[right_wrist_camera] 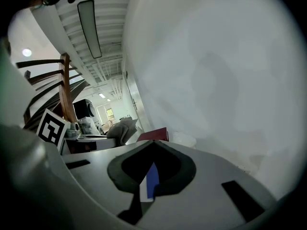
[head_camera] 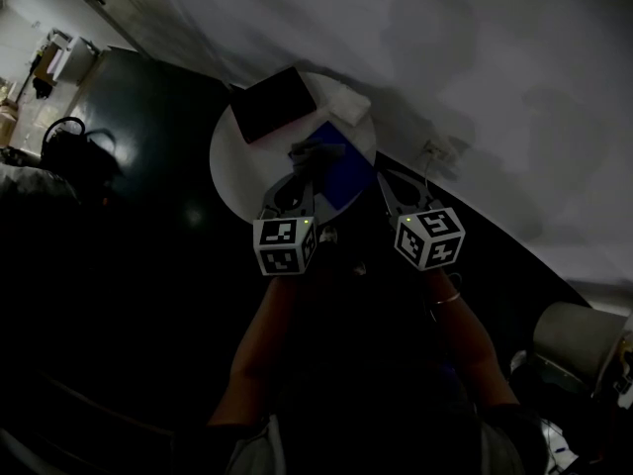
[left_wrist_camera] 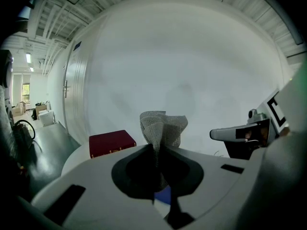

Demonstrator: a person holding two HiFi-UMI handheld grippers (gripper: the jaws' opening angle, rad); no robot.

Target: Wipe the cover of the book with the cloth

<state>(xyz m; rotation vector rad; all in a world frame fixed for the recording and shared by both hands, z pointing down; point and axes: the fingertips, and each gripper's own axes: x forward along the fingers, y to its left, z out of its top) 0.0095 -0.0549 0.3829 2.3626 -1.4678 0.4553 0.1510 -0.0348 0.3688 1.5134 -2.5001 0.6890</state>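
The blue book (head_camera: 336, 171) lies mid-tabletop (head_camera: 232, 161), under both claws. My left claw (head_camera: 294, 188) is pressed together on the grey cloth (left_wrist_camera: 163, 126), which bunches up past its tips, over the book's near edge. My right claw (right_wrist_camera: 152, 145) is closed at the book's right edge. A blue and white sliver shows in its gap, but I cannot tell if it pinches the book. 1 dark red book (left_wrist_camera: 111, 143) sits farther back, beside a white bundle (head_camera: 348, 102).
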